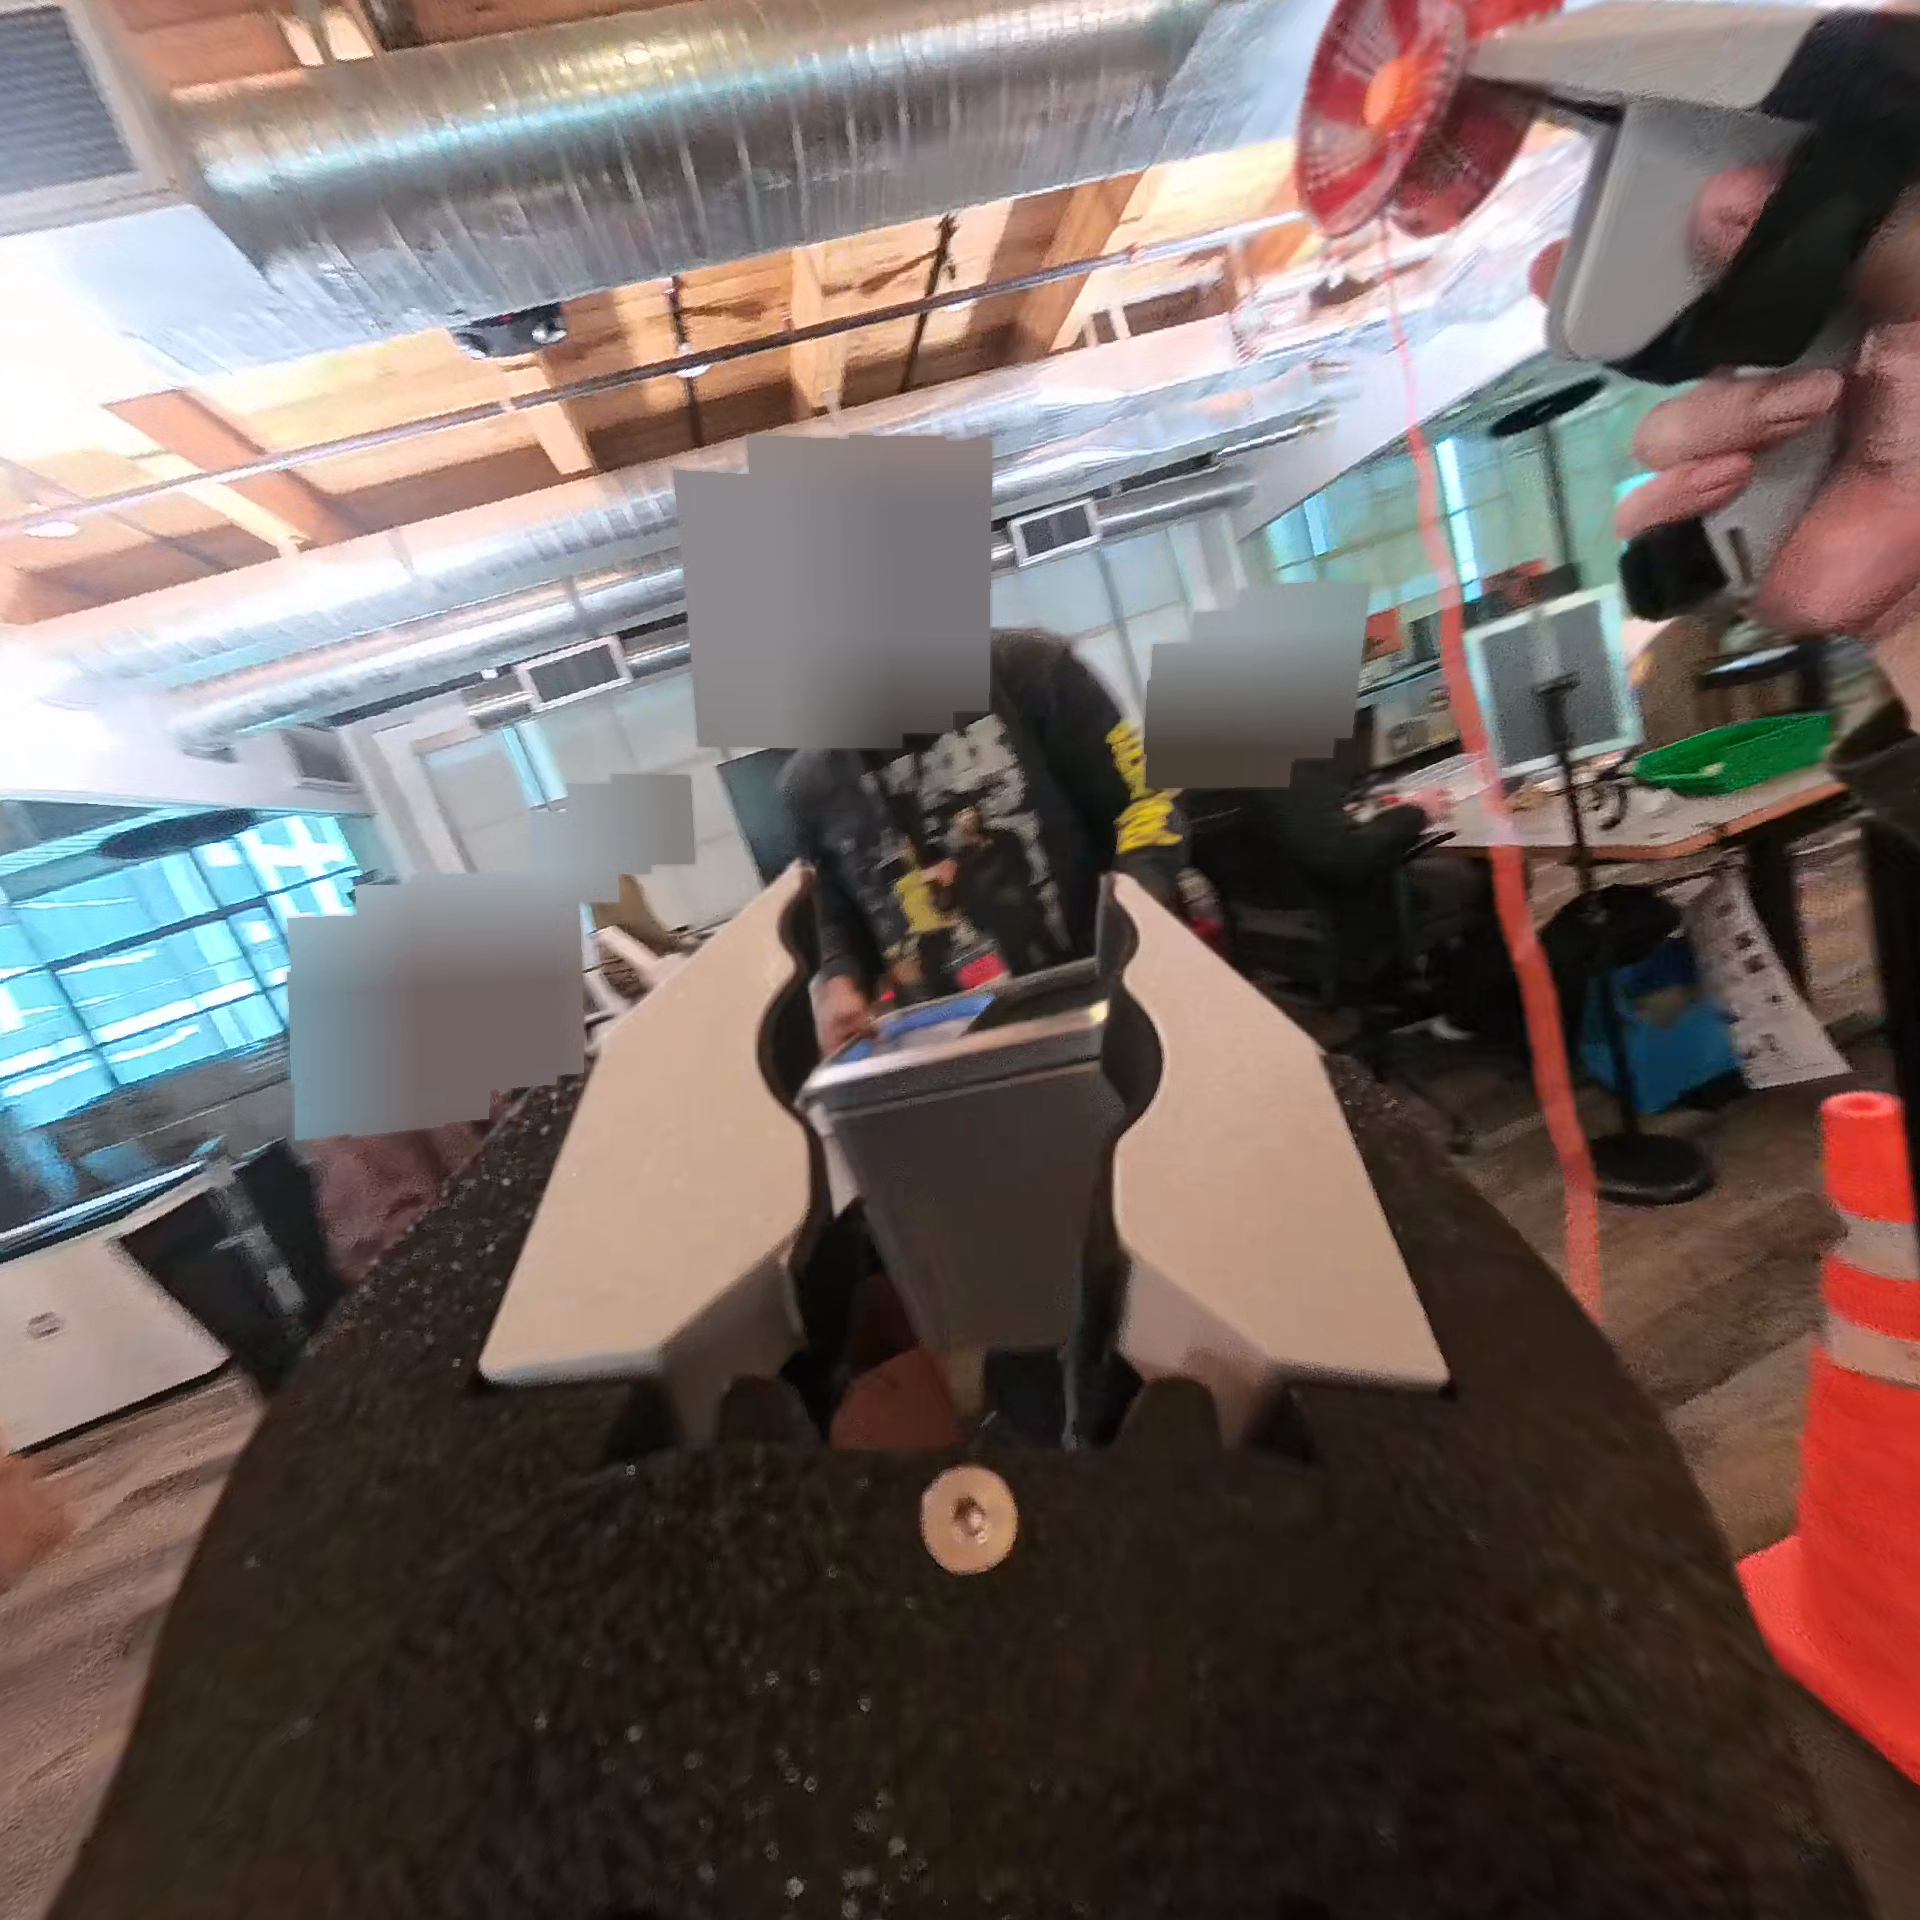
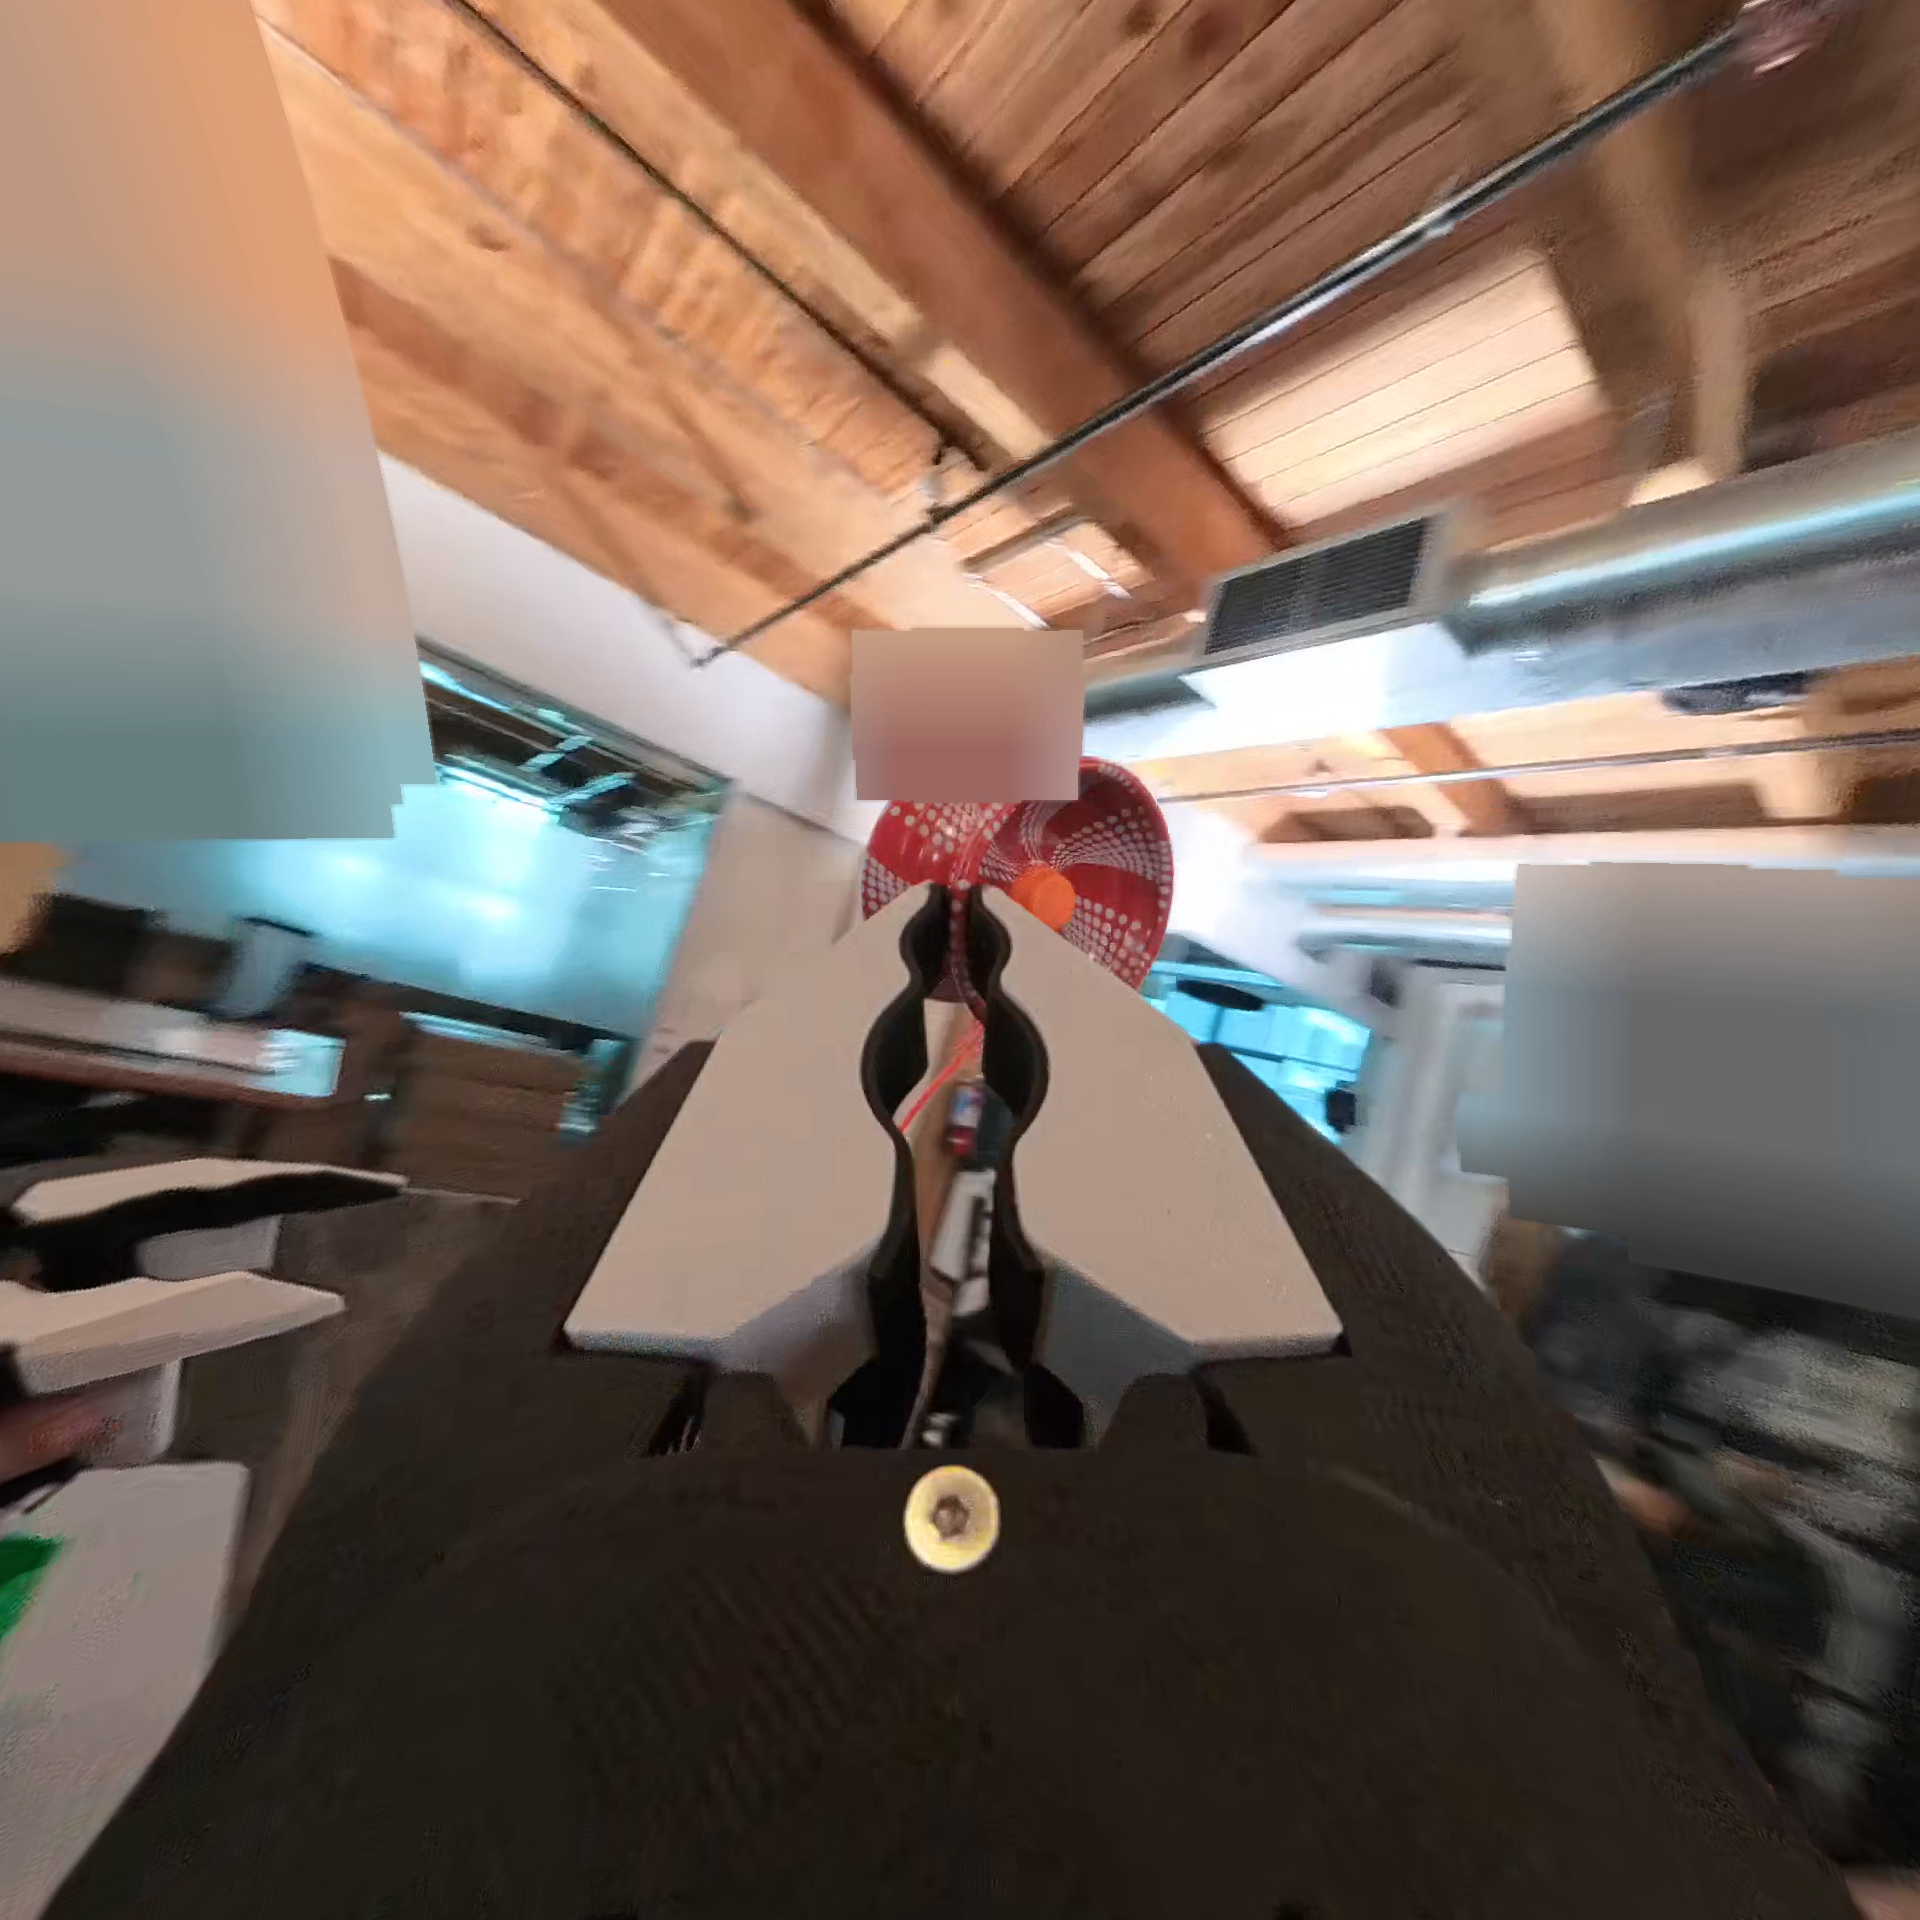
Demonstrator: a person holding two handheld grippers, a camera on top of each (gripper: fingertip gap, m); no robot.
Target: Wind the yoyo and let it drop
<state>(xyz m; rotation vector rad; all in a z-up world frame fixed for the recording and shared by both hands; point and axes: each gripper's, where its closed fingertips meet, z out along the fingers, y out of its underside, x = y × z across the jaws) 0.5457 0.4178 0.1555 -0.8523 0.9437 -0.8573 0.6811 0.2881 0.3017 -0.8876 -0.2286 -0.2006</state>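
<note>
The red yoyo [image 2: 1091,883] with white dots and an orange hub is pinched at its rim between the tips of my right gripper [image 2: 961,920], which is raised toward the ceiling. In the left wrist view the yoyo [image 1: 1382,125] sits high at the top right in the right gripper [image 1: 1496,88]. Its orange-red string [image 1: 1527,935] hangs loose far below it, to the right of my left gripper [image 1: 956,904]. The left gripper is open, empty and apart from the string. It also shows at the left edge of the right wrist view [image 2: 364,1242].
An orange traffic cone [image 1: 1860,1455] stands on the floor at the right. A grey bin [image 1: 966,1164] stands ahead of the left gripper, with a person in a black top [image 1: 935,831] behind it. A desk with a green tray [image 1: 1725,753] is at the right. About 25 cm separates my left fingertips from my right.
</note>
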